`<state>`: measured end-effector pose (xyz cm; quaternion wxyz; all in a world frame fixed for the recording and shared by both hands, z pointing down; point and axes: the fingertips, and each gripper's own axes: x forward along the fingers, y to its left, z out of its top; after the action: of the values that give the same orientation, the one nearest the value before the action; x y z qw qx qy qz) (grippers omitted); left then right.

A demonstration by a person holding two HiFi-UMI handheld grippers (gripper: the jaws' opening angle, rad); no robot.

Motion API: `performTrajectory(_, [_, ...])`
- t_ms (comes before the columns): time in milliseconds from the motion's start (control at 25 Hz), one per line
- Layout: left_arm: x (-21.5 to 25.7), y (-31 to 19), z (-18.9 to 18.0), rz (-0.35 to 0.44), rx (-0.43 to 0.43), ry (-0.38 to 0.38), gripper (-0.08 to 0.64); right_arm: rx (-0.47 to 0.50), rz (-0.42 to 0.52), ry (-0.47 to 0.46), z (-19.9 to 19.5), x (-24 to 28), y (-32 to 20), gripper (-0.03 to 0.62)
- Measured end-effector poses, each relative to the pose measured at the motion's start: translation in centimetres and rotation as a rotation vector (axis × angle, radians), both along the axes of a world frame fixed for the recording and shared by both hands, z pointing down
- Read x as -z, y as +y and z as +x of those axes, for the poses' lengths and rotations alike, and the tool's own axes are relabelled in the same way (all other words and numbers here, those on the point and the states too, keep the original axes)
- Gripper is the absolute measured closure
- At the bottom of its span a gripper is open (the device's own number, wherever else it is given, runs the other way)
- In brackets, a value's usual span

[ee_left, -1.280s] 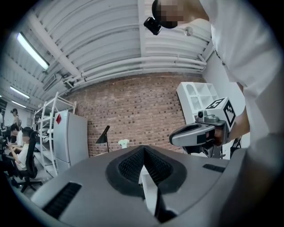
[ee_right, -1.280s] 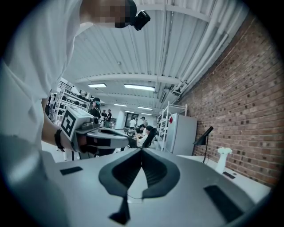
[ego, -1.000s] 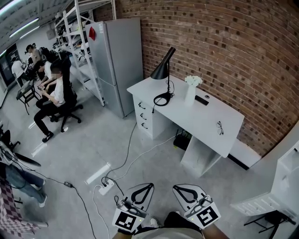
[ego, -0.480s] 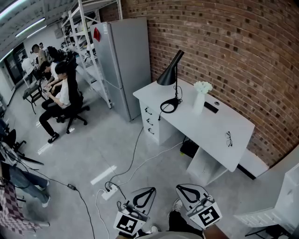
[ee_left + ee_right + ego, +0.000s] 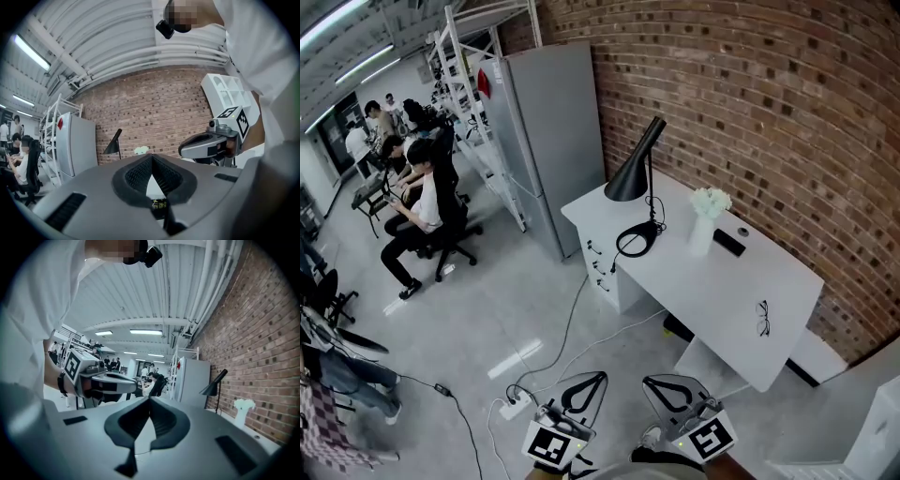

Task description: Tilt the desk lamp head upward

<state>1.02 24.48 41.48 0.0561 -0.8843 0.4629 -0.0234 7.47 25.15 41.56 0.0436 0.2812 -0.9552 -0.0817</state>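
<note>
**Both hand-held grippers shut and empty, desk lamp well ahead of them**

Head view: the desk lamp (image 5: 630,180) stands at the left end of a white surface (image 5: 712,281), against the brick wall (image 5: 750,112). It is black, with a thin upright stem and a cone head that slopes down, mouth facing down and left. The foot is a flat ring on the surface just below the head. Nothing touches the lamp.

Relative to the lamp:
- A white vase (image 5: 705,220) with pale flowers stands just to its right.
- A flat black remote (image 5: 729,242) (or something like it, too small to be sure) lies right of the lamp, past the vase.
- Eyeglasses (image 5: 762,317) lie well to its right, near the front edge of the surface.
- A grey fridge (image 5: 558,141) stands to its left, near it.
- A seated person (image 5: 417,211) on an office chair is far to its left.
- A cable (image 5: 572,319) runs from the lamp down across the floor (image 5: 487,309) to a power strip (image 5: 514,408), well in front of the lamp.

The left hand-held gripper (image 5: 600,375) and the right hand-held gripper (image 5: 649,380) sit side by side at the bottom edge of the head view. Both are over the floor, well short of the lamp, pointing roughly level. In the left gripper view the jaws are pressed together, tips meeting, with nothing between them. The right gripper view shows the same: jaws closed tip to tip, nothing pinched. Each gripper view shows the lamp small and far off beyond the jaw tips, and the other gripper alongside.
</note>
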Motion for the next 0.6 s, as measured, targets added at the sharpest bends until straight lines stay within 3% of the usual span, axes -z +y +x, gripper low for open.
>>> performTrajectory(320, [0.2,-6.5,3.2,0.006,0.035,-0.003,0.552,0.066,0.002,-0.034,2.0,0.0,-5.9,0.575])
performTrajectory(600, [-0.2,-10.3,2.5,-0.015,0.064,0.005,0.552,0.080,0.002,-0.038,1.8,-0.2,-9.7,0.575])
